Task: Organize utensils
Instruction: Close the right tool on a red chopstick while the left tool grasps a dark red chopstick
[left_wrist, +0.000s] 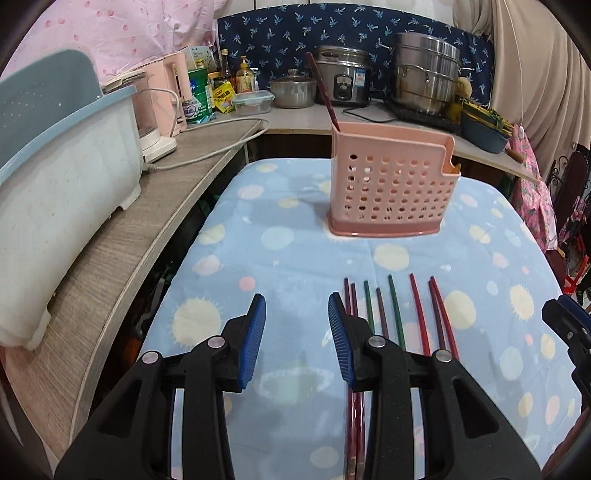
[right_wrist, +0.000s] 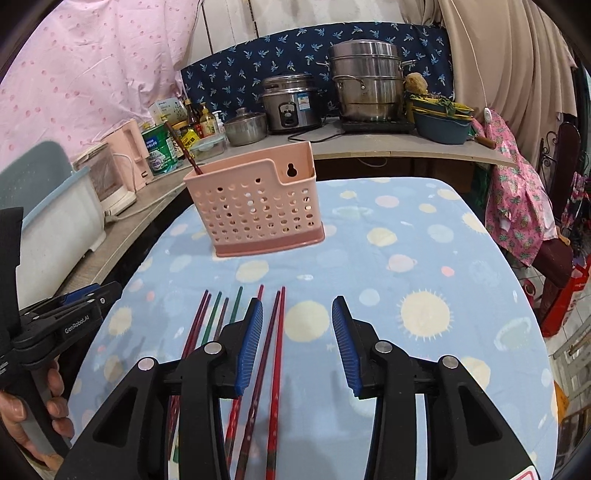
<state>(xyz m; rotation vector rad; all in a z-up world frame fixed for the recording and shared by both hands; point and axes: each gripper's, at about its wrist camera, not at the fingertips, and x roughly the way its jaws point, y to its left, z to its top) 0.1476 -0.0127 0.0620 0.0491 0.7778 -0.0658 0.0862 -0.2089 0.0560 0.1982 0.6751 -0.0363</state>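
A pink perforated utensil holder (left_wrist: 391, 184) stands upright on the blue patterned tablecloth (left_wrist: 295, 251); it also shows in the right wrist view (right_wrist: 258, 210). One dark red chopstick (left_wrist: 325, 94) leans out of its left end. Several red, maroon and green chopsticks (left_wrist: 399, 314) lie side by side in front of it, also seen in the right wrist view (right_wrist: 236, 325). My left gripper (left_wrist: 297, 339) is open and empty, left of the row. My right gripper (right_wrist: 297, 343) is open and empty above the rightmost red chopsticks (right_wrist: 277, 350).
A wooden counter (left_wrist: 177, 192) runs along the left and back with a white and blue tub (left_wrist: 62, 177), pink appliances, bottles, a rice cooker (left_wrist: 343, 77) and steel pots (left_wrist: 424, 81). Pink clothes hang at the right (right_wrist: 517, 192).
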